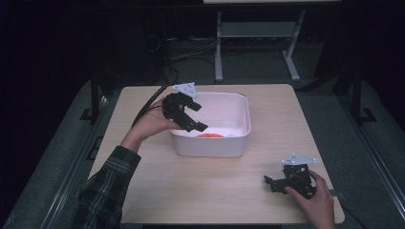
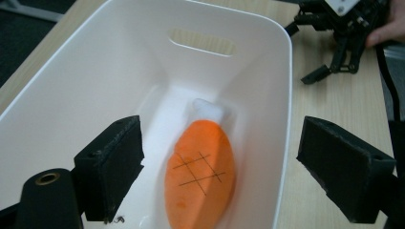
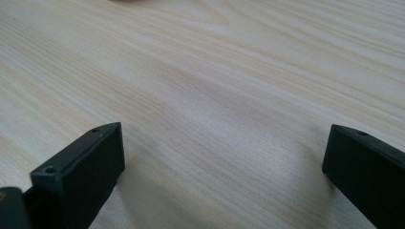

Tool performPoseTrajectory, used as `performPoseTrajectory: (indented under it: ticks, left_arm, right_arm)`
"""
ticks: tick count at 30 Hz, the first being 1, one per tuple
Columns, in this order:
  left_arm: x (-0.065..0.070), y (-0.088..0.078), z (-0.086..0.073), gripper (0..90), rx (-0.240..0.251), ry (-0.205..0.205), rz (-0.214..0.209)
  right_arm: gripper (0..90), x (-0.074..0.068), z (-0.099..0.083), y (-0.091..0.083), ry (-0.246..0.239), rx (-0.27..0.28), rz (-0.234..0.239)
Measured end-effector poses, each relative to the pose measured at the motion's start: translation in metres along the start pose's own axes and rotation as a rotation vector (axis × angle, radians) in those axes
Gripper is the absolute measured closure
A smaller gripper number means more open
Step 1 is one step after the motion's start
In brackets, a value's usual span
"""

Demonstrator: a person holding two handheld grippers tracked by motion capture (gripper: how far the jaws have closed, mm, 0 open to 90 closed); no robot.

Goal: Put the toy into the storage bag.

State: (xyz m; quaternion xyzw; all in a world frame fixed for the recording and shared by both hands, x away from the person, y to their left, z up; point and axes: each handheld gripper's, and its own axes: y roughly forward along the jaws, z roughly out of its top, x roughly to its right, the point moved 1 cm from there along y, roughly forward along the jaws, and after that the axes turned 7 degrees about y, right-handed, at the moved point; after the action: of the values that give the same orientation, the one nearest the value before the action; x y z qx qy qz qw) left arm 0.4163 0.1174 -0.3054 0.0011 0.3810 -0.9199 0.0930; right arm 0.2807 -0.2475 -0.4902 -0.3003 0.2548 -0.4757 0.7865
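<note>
I see pale wood-grain table with bare surface between the two tools. White smooth plastic tub, rounded corners, slot handle, holds an orange plush drumstick with a white tip and stitched crosshatch, lying flat on its floor. My left gripper hovers over it, jaws spread, empty. Right gripper rests low over the table, jaws wide apart.

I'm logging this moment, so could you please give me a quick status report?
Left gripper open, over the white bin. Right gripper open, low over bare table. Orange plush toy lying in bin, ungripped. Nothing in the way.
</note>
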Motion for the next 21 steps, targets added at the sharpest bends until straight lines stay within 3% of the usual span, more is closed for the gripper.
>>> performPoseTrajectory:
  ticks: [5,21]
  left_arm:
    - [0.001,-0.005,-0.006,14.7,-0.023,-0.01,0.034]
    - [0.008,-0.02,-0.031,14.7,0.0,-0.071,0.094]
  right_arm:
    - [0.0,0.0,0.0,0.0,0.0,0.0,0.0]
    - [0.0,0.0,0.0,0.0,-0.001,0.0,0.0]
